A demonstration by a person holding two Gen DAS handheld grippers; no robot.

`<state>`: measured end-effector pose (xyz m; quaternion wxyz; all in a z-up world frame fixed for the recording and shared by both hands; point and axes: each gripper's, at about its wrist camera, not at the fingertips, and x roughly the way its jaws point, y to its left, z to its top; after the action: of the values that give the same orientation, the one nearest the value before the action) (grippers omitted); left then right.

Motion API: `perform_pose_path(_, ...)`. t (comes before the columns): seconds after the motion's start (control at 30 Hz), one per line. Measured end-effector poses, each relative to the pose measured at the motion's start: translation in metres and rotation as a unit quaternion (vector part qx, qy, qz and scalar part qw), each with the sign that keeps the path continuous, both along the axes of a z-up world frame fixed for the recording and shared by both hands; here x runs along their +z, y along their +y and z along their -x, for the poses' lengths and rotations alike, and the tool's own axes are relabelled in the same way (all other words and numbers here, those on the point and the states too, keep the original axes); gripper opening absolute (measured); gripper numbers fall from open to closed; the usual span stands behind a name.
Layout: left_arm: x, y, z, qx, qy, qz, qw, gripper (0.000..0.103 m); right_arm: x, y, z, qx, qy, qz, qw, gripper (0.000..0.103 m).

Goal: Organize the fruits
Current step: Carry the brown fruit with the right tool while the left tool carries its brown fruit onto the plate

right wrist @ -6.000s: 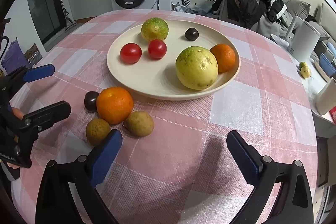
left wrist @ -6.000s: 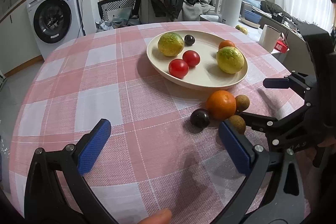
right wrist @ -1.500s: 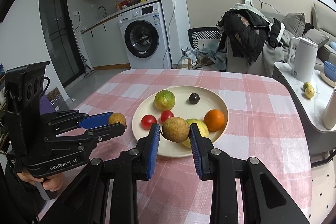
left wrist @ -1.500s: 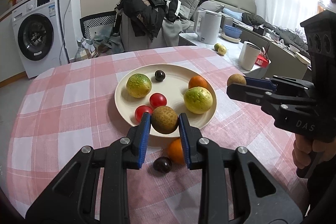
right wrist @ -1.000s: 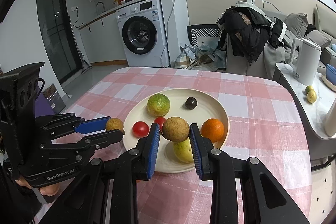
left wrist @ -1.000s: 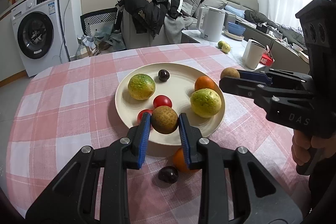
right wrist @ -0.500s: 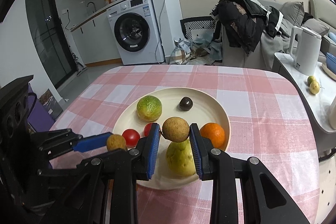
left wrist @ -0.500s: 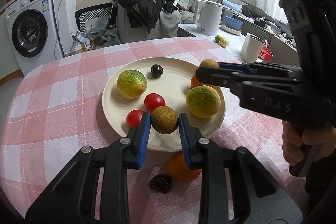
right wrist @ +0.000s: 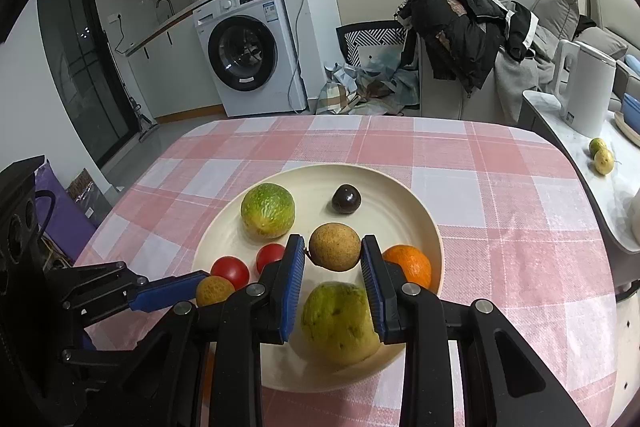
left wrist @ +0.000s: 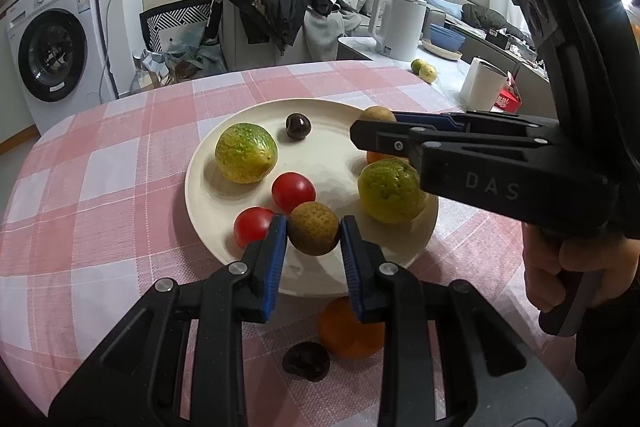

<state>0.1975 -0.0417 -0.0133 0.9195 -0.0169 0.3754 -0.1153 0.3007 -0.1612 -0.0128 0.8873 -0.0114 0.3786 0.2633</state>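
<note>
Left gripper [left wrist: 313, 231] gripping longan [left wrist: 314, 228], over plate [left wrist: 208, 163]

fruits [left wrist: 246, 153] on plate [left wrist: 332, 163] — table [left wrist: 100, 187] beneath

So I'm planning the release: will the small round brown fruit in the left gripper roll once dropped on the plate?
Probably: the small round brown fruit is near-spherical and the cream plate looks smooth. The red tomatoes beside it might stop it.

The tablecloth [left wrist: 100, 187] was pink-and-white checked, the plate [left wrist: 320, 115] cream. On it lay red tomatoes [left wrist: 293, 191], a dark plum [left wrist: 298, 126] and yellow-green guavas [left wrist: 245, 153]; the pads [left wrist: 276, 263] were blue.
</note>
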Motion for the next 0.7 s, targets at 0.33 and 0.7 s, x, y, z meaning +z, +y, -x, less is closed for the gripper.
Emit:
perform_pose_path(0.33,-0.007,-0.003,-0.009,-0.001,0.009,-0.001,1.0,0.024,-0.006,0.002,-0.01,0.0,0.005,0.01,1.0,0.03)
perform_pose_path(0.7,-0.012,-0.003,-0.012,0.0,0.013,-0.001,0.9999,0.024,-0.011,0.002,-0.016,-0.002,0.012,0.013,1.0,0.03)
